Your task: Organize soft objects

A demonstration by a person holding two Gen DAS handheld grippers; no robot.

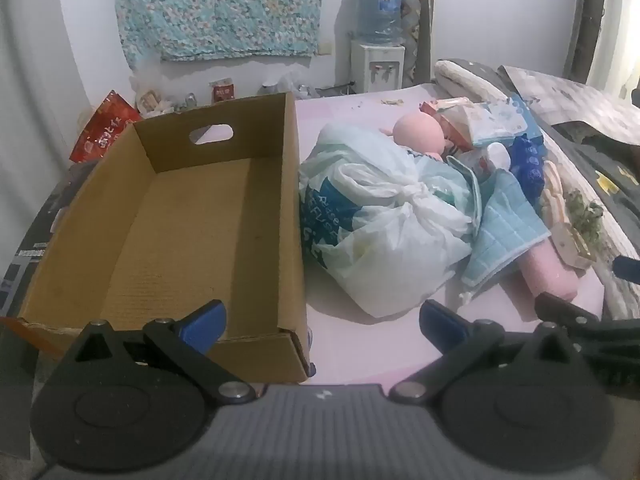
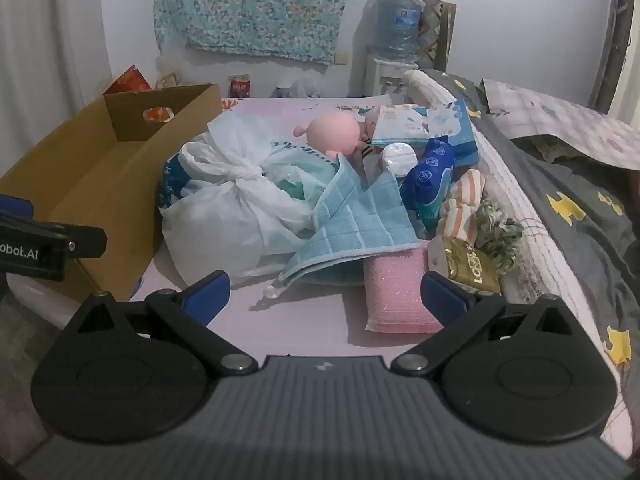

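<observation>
An empty cardboard box (image 1: 180, 220) lies on the left of the pink mat (image 1: 360, 344). Against its right wall sits a knotted white plastic bag (image 1: 380, 232). Behind the bag lies a pink plush toy (image 1: 420, 130). A light blue towel (image 2: 360, 224) drapes over a pink bubble-wrap pack (image 2: 396, 292). My left gripper (image 1: 324, 320) hovers open over the box's near right corner, holding nothing. My right gripper (image 2: 326, 294) hangs open above the mat just before the towel and pink pack, also holding nothing.
A blue packet (image 2: 432, 176), striped cloth (image 2: 464, 200), gold packet (image 2: 468, 264) and green sprig (image 2: 496, 232) crowd the right side. A grey blanket (image 2: 580, 208) borders them. A water dispenser (image 1: 378, 40) and red bag (image 1: 104, 128) stand by the wall.
</observation>
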